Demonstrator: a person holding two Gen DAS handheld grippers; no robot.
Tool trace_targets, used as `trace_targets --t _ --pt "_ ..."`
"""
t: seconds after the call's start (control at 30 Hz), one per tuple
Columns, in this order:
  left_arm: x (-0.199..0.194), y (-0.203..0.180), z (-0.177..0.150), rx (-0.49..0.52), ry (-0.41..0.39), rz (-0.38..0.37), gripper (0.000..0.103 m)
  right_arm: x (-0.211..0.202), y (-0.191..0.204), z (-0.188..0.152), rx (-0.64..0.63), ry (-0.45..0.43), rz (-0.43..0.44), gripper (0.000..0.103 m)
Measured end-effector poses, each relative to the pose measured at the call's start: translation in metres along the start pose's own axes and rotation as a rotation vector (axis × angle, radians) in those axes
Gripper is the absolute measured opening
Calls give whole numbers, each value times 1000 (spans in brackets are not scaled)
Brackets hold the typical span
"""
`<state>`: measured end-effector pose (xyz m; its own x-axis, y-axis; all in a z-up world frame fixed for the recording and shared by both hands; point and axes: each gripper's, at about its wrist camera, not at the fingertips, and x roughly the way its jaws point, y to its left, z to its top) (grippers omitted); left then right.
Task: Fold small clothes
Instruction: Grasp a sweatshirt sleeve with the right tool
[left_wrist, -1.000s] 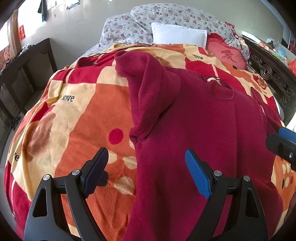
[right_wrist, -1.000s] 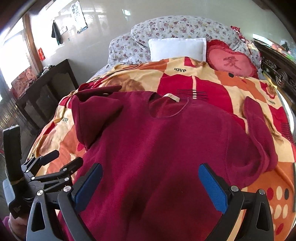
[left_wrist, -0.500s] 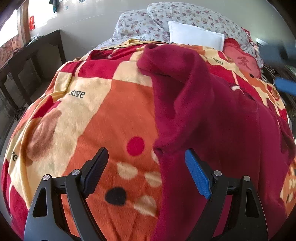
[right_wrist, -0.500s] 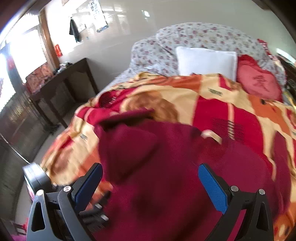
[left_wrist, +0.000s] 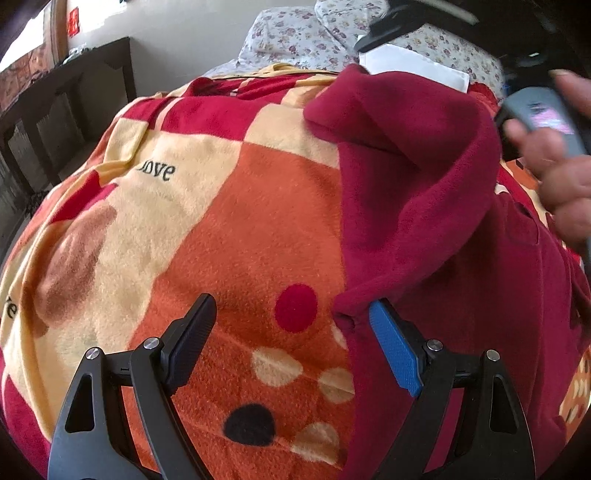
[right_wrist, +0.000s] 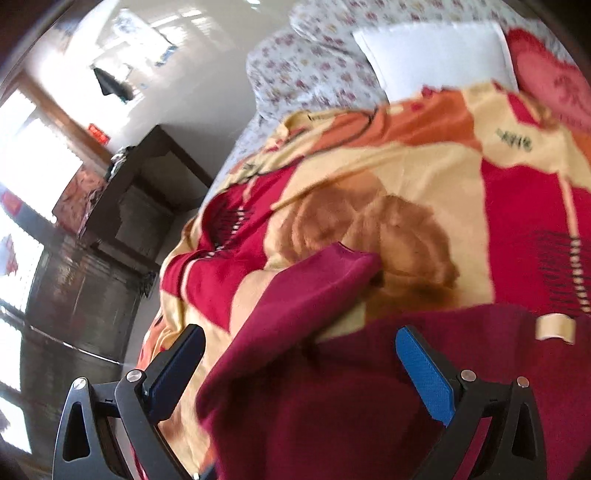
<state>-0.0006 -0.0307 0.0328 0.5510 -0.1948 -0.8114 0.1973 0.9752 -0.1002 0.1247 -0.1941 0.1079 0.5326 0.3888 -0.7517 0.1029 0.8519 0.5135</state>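
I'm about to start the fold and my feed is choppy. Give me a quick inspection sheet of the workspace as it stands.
Surface: bed covered by an orange, red and cream blanket, soft and rumpled.
Job's things: dark red sweater spread on the blanket, one sleeve folded over the body; neck label showing.
Clutter: white pillow, floral pillows, red heart cushion at the head of the bed.
Grippers: left gripper open at the sweater's edge; right gripper open over the sleeve, holding nothing.
Cables: nothing seen.
Surroundings: dark wooden table beside the bed, bright windows.
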Motion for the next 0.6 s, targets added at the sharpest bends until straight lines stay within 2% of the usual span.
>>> trace_targets --t 0.07,0.1,0.17,0.2,0.23,0.27,0.33,0.43,0.6 --pt "1 2 1 -11 2 -1 85 15 -5 5 36 20 35 100" --pt "3 2 2 -17 4 -1 85 21 -8 6 46 13 39 94" --pt "4 3 2 -29 8 0 85 25 -12 7 48 -17 62 63" --pt "4 3 2 -35 10 -1 85 27 -15 8 58 -15 96 39" --pt "4 3 2 -38 9 -1 85 28 -18 9 71 -11 118 32" --pt "4 2 2 -38 7 0 85 27 -19 9 76 -14 137 31" --pt "4 -1 1 -25 3 9 85 18 -16 8 39 -27 154 12" --pt "2 -4 -1 -4 2 17 85 -22 -7 5 -70 -106 130 8" --pt "0 -4 -3 -7 2 23 85 -109 -18 -11 -128 -257 151 7"
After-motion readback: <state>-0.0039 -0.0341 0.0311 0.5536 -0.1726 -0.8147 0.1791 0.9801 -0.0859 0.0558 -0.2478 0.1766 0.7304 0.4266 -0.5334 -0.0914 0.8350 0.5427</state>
